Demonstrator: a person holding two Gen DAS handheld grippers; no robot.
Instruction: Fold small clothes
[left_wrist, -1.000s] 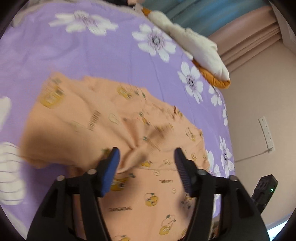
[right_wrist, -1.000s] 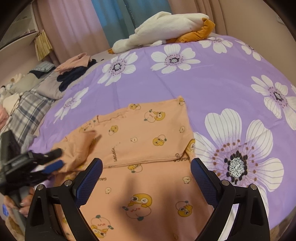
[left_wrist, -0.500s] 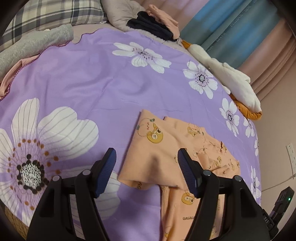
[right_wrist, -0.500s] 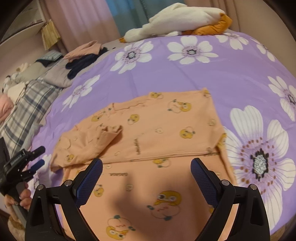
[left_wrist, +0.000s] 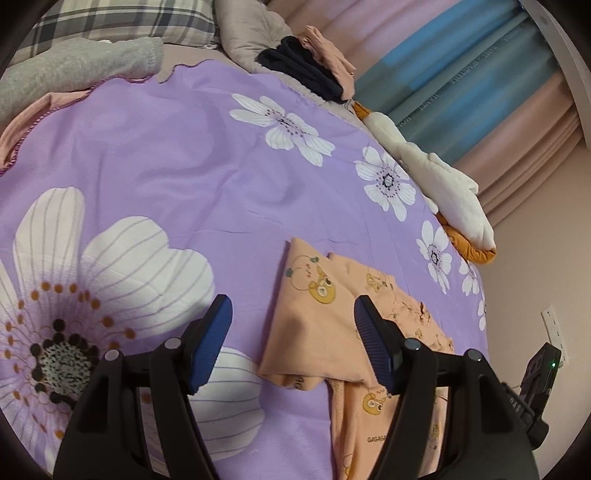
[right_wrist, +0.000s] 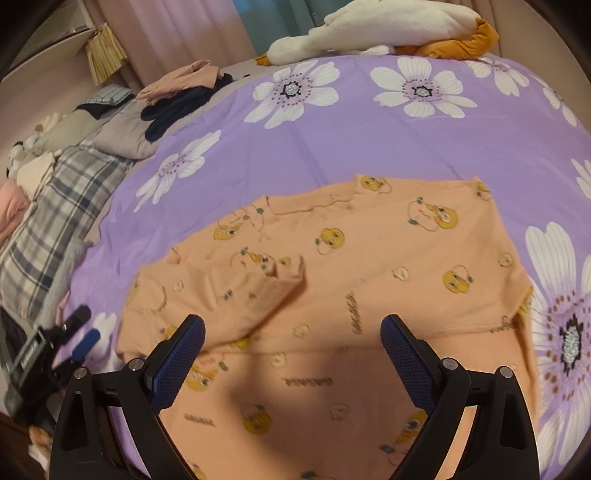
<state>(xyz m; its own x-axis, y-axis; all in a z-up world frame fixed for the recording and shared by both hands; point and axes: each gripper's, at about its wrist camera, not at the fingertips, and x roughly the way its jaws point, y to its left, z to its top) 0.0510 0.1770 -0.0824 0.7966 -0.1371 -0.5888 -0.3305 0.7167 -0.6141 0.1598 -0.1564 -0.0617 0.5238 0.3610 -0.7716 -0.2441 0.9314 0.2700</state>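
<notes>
Peach garment (right_wrist: 369, 266) amid purple bedspread (right_wrist: 369, 140)

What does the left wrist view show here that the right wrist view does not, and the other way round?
Only the left wrist view shows the wall socket, the large flower print close to the lens and the left gripper head-on, jaws open and empty. Only the right wrist view shows the orange shirt's whole spread with its folded-in sleeve, the right gripper, open, above the fabric, and the left gripper from the side. Both show the orange shirt, the purple bedspread, the white plush toy and the dark clothes pile.
</notes>
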